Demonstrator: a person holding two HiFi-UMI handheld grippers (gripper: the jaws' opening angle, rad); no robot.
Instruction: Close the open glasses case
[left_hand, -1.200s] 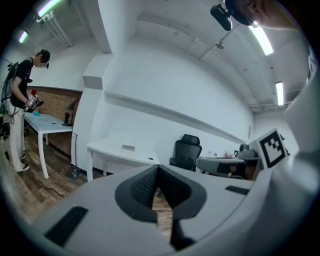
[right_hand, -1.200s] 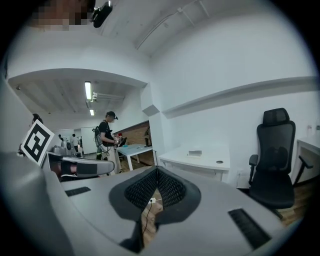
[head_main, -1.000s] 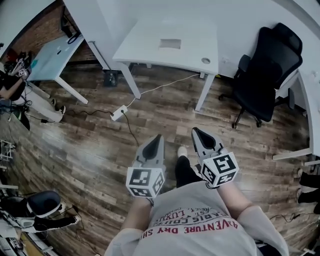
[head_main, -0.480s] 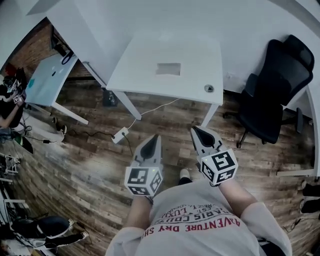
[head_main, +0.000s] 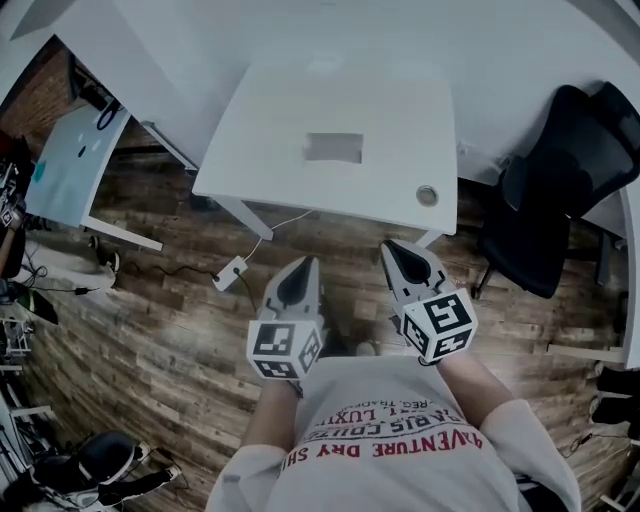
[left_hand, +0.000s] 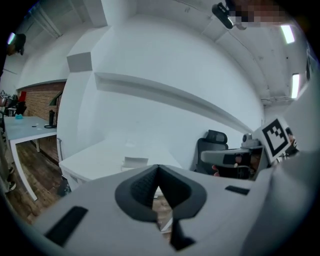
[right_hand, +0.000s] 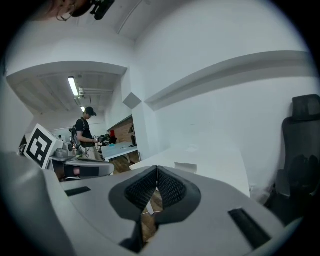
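Facing the white desk (head_main: 380, 110) with its pale case (head_main: 333, 147), the left gripper (head_main: 308, 264) and right gripper (head_main: 390, 247) are both clamped together, empty.

Left tongs (head_main: 300, 281) and right tongs (head_main: 404, 266) side by side at waist, jaws together, both empty

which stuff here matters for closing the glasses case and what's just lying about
Job:
- pale box on the desk, probably the case
- left tongs and right tongs, both shut and empty

Lying about:
- chair
- power strip
- side table
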